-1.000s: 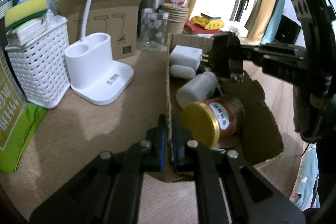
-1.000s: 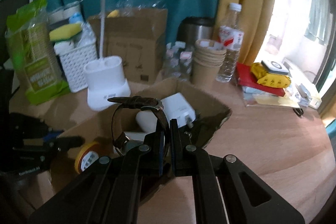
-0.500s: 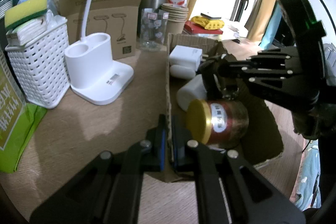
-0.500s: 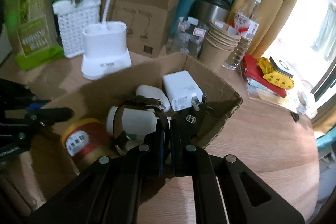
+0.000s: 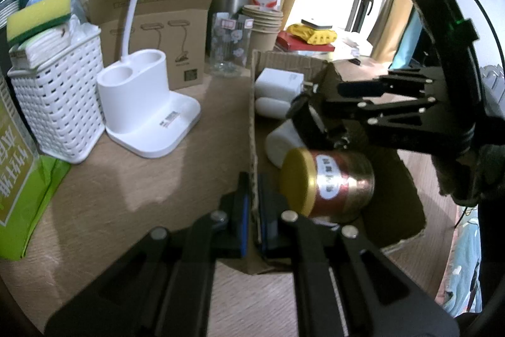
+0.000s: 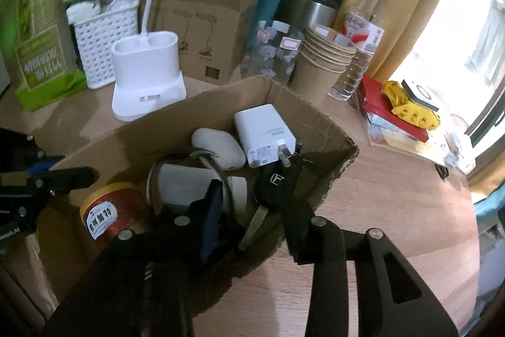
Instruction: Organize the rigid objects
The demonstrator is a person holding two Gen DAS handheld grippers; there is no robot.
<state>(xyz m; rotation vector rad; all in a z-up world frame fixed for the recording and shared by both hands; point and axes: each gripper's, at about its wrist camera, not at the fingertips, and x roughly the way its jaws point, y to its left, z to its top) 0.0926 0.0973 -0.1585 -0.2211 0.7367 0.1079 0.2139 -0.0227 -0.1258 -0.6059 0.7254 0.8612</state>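
Observation:
A shallow cardboard box point(image 6: 318, 119) point(image 5: 407, 204) holds a gold-lidded red can point(image 5: 328, 182) point(image 6: 110, 210), a white bottle point(image 6: 189, 182), a white charger point(image 6: 265, 131), a white case point(image 6: 217, 144) and a black car key point(image 6: 277, 182). My left gripper point(image 5: 254, 198) is shut on the box's near wall. My right gripper point(image 6: 252, 204) is open over the box. A black-strapped wristwatch point(image 6: 176, 166) lies on the white bottle, free of the fingers. In the left wrist view the watch strap point(image 5: 303, 122) shows below the right gripper point(image 5: 318, 103).
On the wooden table stand a white lamp base point(image 5: 145, 106), a white basket with sponges point(image 5: 56, 97), a green bag point(image 6: 41, 49), a lamp carton point(image 6: 202, 21), paper cups point(image 6: 322, 62), a water bottle point(image 6: 359, 37) and a steel flask point(image 6: 309, 8). Books point(image 6: 401, 112) lie at the right.
My right gripper has moved down into the box and opened, letting go of the wristwatch, which now rests on the white bottle. The left gripper has stayed shut on the box wall.

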